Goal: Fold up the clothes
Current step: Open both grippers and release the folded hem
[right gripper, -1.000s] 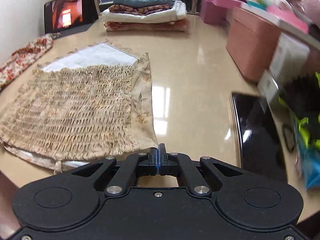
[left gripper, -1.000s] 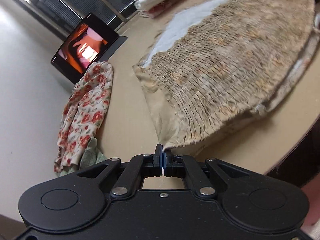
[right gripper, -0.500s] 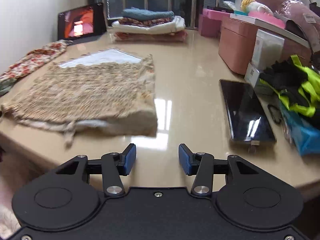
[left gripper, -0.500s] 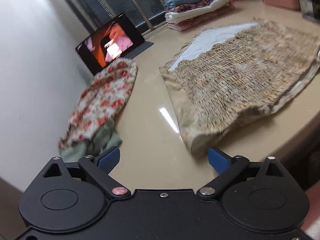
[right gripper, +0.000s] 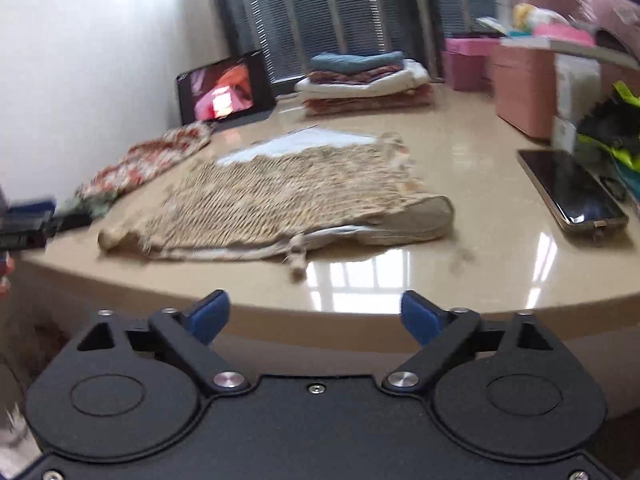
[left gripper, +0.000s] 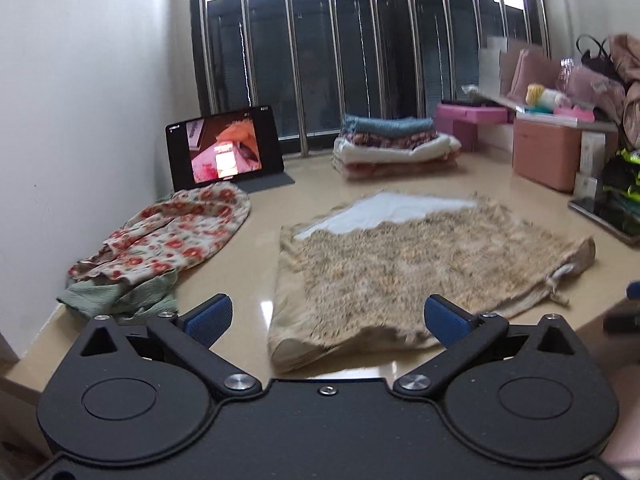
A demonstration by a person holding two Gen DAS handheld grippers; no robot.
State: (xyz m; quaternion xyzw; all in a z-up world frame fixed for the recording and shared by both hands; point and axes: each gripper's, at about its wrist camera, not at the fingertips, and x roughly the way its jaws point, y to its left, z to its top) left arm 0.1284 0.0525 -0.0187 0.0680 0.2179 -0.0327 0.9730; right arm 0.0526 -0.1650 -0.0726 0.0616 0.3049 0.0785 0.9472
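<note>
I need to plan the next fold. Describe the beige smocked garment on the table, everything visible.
The beige smocked garment lies flat on the glossy tan table, near its front edge, already folded over: layered edges show along the near side and a rounded fold at one end. Its top is gathered, ribbed fabric with a faint floral print; a white lining shows at the far edge, and a small drawstring trails toward the table's edge. Neither open gripper touches it; only the table does.

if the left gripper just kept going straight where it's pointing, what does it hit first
Most likely the near folded edge of the beige smocked garment, which lies between and just ahead of the open left gripper; exact depth is hard to judge.
</note>
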